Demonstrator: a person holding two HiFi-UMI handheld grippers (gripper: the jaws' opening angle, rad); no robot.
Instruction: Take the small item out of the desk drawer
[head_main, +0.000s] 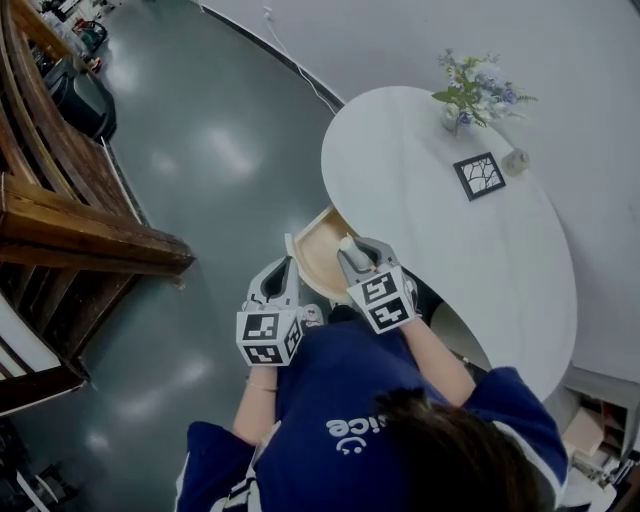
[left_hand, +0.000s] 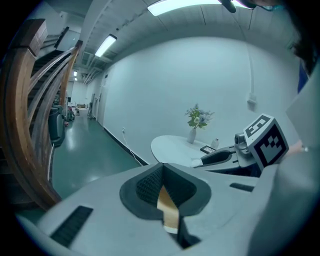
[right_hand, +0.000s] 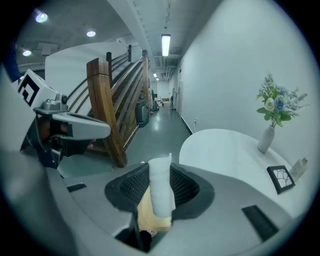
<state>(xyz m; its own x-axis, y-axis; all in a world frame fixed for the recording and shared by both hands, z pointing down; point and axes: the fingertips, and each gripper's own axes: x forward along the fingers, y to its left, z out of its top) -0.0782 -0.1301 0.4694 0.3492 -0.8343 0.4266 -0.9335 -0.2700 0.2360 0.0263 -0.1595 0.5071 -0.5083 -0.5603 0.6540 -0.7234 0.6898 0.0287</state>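
A small white roll-shaped item (right_hand: 161, 187) stands between the pads of my right gripper (right_hand: 159, 182), which is shut on it. In the head view the right gripper (head_main: 352, 252) holds this white item (head_main: 349, 243) over the open wooden drawer (head_main: 315, 262), which juts out from under the white table (head_main: 450, 230). The drawer's tan inside (right_hand: 145, 215) shows below the item. My left gripper (head_main: 283, 272) hovers just left of the drawer's near corner. Its jaws (left_hand: 161, 187) meet with nothing between them, and a sliver of the drawer (left_hand: 167, 210) shows beneath.
On the table's far side stand a vase of flowers (head_main: 470, 95), a small black picture frame (head_main: 479, 175) and a little bottle (head_main: 516, 161). A wooden staircase (head_main: 70, 220) runs along the left. Grey floor lies between it and the table.
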